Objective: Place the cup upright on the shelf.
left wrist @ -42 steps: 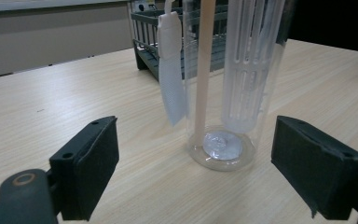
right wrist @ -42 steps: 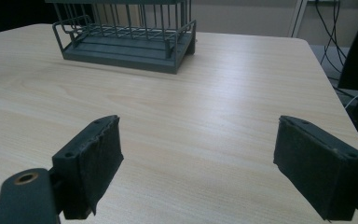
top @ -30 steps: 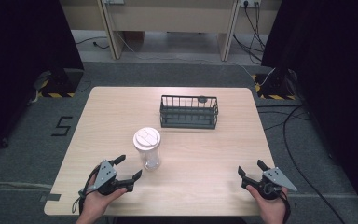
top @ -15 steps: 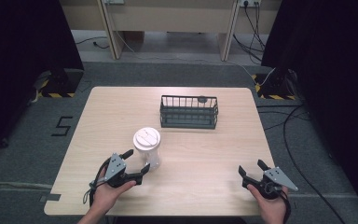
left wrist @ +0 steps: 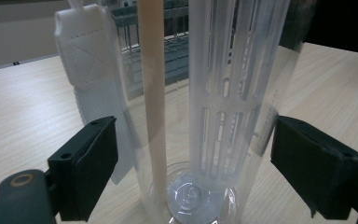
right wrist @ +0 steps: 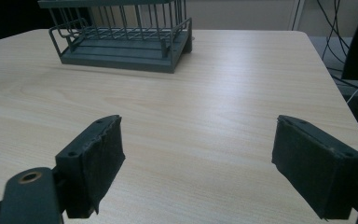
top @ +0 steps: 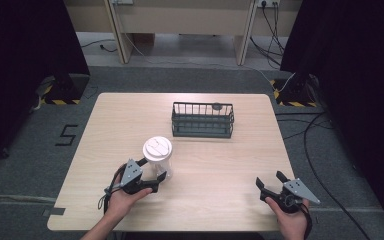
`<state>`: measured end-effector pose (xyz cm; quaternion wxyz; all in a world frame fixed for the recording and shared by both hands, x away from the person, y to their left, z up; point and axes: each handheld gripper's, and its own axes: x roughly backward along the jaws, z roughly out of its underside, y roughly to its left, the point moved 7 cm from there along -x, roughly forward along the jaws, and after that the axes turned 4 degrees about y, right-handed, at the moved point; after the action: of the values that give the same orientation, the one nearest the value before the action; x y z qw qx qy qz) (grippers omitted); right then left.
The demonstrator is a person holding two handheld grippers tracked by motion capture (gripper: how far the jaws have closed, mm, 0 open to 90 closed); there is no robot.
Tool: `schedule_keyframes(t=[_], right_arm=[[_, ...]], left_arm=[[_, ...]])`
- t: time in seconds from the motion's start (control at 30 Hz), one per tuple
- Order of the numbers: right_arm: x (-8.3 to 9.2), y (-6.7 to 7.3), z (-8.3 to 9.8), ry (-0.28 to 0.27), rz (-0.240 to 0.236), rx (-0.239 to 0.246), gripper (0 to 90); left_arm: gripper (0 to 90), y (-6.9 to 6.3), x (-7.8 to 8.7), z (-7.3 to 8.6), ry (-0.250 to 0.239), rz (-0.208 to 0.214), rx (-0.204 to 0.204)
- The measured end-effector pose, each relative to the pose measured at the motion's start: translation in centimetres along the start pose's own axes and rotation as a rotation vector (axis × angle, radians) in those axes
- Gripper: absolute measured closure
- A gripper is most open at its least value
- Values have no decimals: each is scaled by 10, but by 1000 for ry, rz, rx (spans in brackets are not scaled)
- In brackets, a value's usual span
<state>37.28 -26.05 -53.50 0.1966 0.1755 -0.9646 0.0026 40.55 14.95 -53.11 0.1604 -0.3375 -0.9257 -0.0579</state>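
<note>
Left gripper spread wide, jaws flanking clear lidded tumbler, not touching. Right gripper also spread, near table's front right edge, bare wood ahead. Wire rack toward far side. Both hands low, reaching forward.

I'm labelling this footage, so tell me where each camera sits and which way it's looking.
High view: above the person's side, looking down at the table; forearms, both tongs.
Left gripper view: on the left tongs, facing the clear cup between its open jaws.
Right gripper view: on the right tongs, facing bare tabletop.
All share the wire basket.
</note>
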Motion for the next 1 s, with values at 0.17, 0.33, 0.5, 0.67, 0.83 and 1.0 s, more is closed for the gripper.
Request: schedule_keyframes(t=[0.17,0.33,0.5,0.67,0.83,1.0], right_arm=[[0,0,0,1,-2,-2,170],[0,0,0,5,-4,-1,170],[-1,0,0,7,-5,0,172],[-1,0,0,11,-6,-1,174],[-1,0,0,13,-6,0,176],[-2,-1,0,15,-8,-1,177]], left_arm=[[141,1,-7,-1,2,2,-4],[142,-1,-10,-2,-2,6,-6],[141,-2,-14,-3,-6,2,-12],[145,-2,-16,-4,-12,3,-11],[170,0,-16,-3,-23,4,4],[174,0,-16,-3,-28,11,6]])
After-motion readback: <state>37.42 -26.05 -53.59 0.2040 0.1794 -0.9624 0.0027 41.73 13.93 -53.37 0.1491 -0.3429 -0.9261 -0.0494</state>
